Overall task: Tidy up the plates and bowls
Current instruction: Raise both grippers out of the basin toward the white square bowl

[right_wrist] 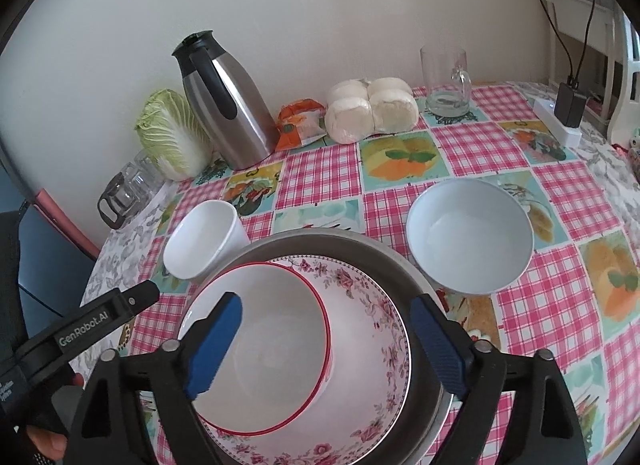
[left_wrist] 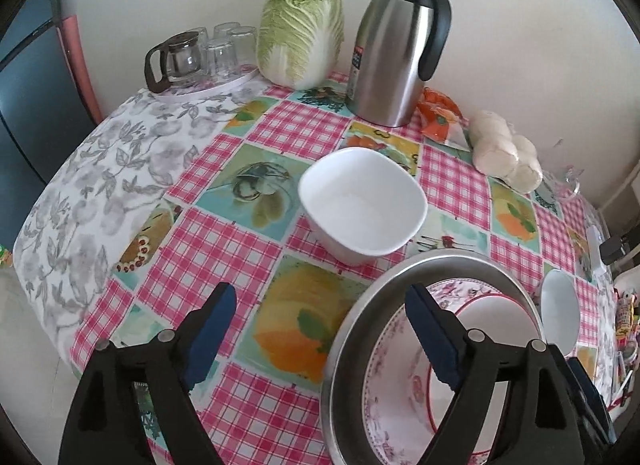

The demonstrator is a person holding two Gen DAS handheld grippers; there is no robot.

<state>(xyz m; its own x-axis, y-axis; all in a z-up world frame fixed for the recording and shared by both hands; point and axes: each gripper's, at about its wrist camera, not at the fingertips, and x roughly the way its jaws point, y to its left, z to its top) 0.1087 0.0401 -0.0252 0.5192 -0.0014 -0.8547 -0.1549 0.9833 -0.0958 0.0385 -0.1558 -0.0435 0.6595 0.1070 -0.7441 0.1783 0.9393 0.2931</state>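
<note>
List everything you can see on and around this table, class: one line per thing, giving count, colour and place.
metal tray: one, silver, near edge.
floral plate: one, white with pink flowers, in the tray.
red-rimmed bowl: one, white, on the floral plate.
square bowl: one, white, left of tray.
round bowl: one, pale, right of tray.
flask: one, steel and black, by the wall.
cabbage: one, green, beside flask.
buns: one bag, white, by the wall.
glass mug: one, clear, right of buns.
left gripper: black, blue pads, open.
right gripper: same, open over the red-rimmed bowl.
</note>
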